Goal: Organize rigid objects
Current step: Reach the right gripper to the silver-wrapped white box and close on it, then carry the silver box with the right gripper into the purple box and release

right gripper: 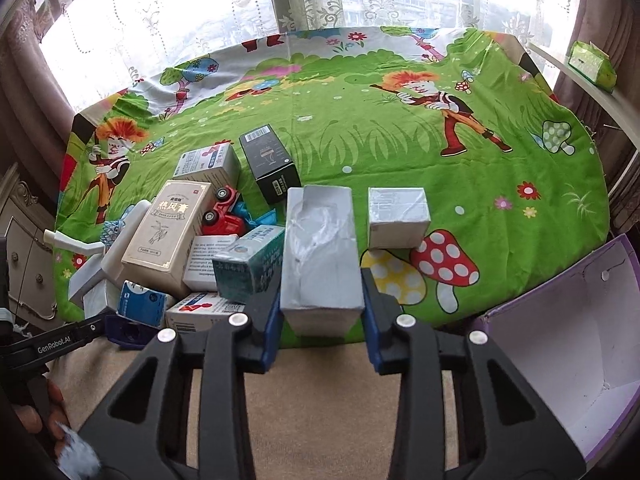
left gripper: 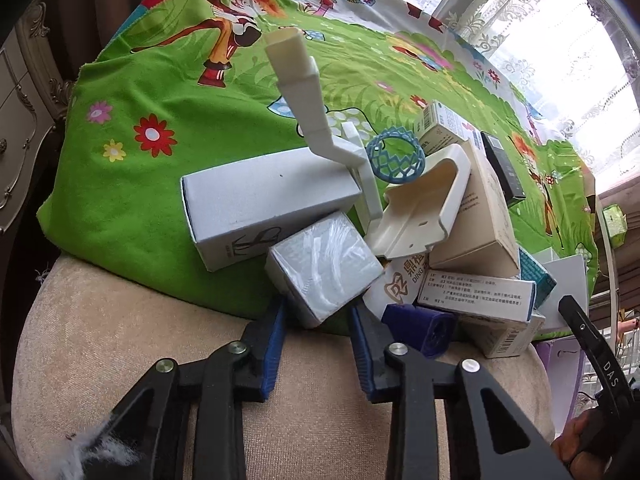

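A pile of small cartons and plastic parts lies on the green cartoon cloth (left gripper: 160,184). My left gripper (left gripper: 318,312) has its fingers on both sides of a small plastic-wrapped grey box (left gripper: 324,268) at the pile's near edge, shut on it. A long white box (left gripper: 264,200), a white plastic bracket (left gripper: 304,92), a blue lattice ring (left gripper: 396,156) and a dark blue part (left gripper: 424,330) lie around it. My right gripper (right gripper: 322,300) is shut on a long grey wrapped box (right gripper: 320,252). A small grey cube box (right gripper: 398,218) stands to its right.
An open purple carton with a white inside (right gripper: 576,320) sits at the right edge. The pile in the right wrist view holds a beige carton (right gripper: 168,232), a black box (right gripper: 270,162) and a red toy car (right gripper: 222,212). A window with lace curtains is behind.
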